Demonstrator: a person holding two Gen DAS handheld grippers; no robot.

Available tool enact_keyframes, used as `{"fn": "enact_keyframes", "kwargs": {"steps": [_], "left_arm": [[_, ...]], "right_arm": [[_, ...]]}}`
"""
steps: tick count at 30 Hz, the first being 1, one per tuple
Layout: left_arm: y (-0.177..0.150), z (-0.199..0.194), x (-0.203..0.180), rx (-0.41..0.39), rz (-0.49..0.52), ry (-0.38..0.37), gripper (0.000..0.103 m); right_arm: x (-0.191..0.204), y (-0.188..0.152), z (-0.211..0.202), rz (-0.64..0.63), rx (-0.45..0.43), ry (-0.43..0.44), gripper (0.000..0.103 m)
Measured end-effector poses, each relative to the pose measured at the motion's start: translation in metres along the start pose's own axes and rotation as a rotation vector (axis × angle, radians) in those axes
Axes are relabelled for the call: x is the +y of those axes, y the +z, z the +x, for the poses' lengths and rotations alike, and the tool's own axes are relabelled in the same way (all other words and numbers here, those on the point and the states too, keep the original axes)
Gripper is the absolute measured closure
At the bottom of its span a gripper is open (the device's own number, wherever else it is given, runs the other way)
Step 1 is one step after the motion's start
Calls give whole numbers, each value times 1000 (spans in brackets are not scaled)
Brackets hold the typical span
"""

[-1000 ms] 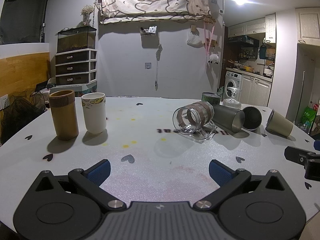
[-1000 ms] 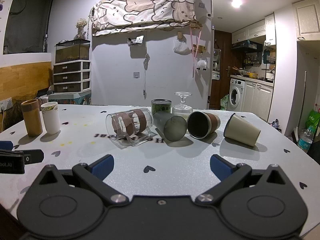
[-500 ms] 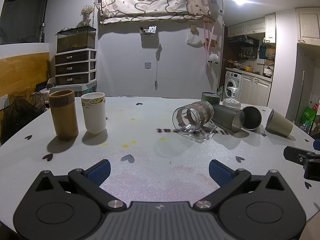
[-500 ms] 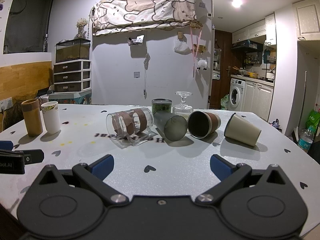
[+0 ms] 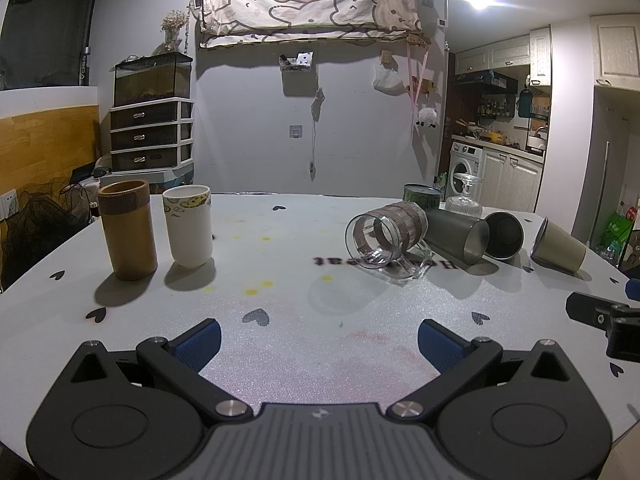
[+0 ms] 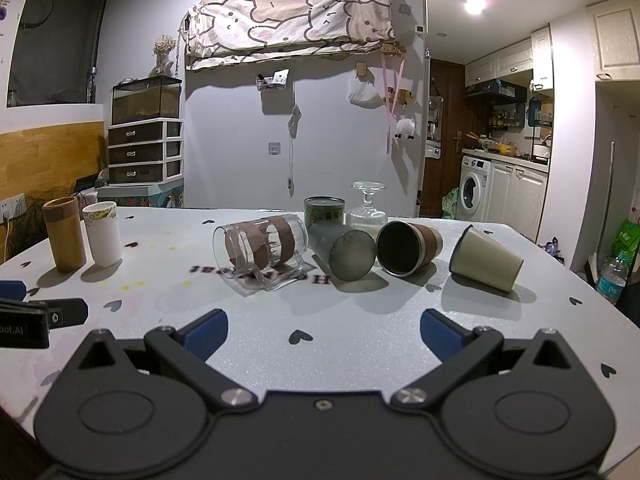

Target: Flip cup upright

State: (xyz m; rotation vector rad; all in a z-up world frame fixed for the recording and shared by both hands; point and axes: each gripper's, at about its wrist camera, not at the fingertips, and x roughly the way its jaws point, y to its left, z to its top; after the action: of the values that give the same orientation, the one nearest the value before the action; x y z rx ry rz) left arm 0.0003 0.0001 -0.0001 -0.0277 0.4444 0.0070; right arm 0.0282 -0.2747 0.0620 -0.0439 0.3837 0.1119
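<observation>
Several cups lie on their sides on the grey table: a clear glass mug with brown bands [image 6: 262,254] [image 5: 386,236], a frosted grey tumbler [image 6: 344,252] [image 5: 460,236], a steel cup with a brown sleeve [image 6: 408,248] [image 5: 504,234] and a beige cup [image 6: 486,260] [image 5: 558,246]. A brown cup [image 5: 128,230] [image 6: 64,234] and a white cup [image 5: 188,224] [image 6: 102,234] stand upright at the left. My left gripper [image 5: 318,340] and right gripper [image 6: 324,330] are open and empty, low over the near table, short of the cups.
A green can [image 6: 324,210] and an upside-down glass goblet [image 6: 366,210] stand behind the fallen cups. The right gripper's finger shows at the right edge of the left wrist view [image 5: 600,314]. The table edge [image 6: 600,292] curves off at the right.
</observation>
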Motion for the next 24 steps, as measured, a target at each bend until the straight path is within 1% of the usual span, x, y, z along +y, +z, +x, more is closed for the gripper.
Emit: {"fn": "enact_keyframes", "kwargs": {"steps": [15,20,24], "left_arm": [[0,0,0,0,0,0,0],[0,0,0,0,0,0,0],[0,1,0,-2,-1,0,0]], "right_arm": [[-2,2,-2,2,-1,3,0],[-1,7,10,21,-10,3,0],[-6,18,24,32,-23,-8,0]]}}
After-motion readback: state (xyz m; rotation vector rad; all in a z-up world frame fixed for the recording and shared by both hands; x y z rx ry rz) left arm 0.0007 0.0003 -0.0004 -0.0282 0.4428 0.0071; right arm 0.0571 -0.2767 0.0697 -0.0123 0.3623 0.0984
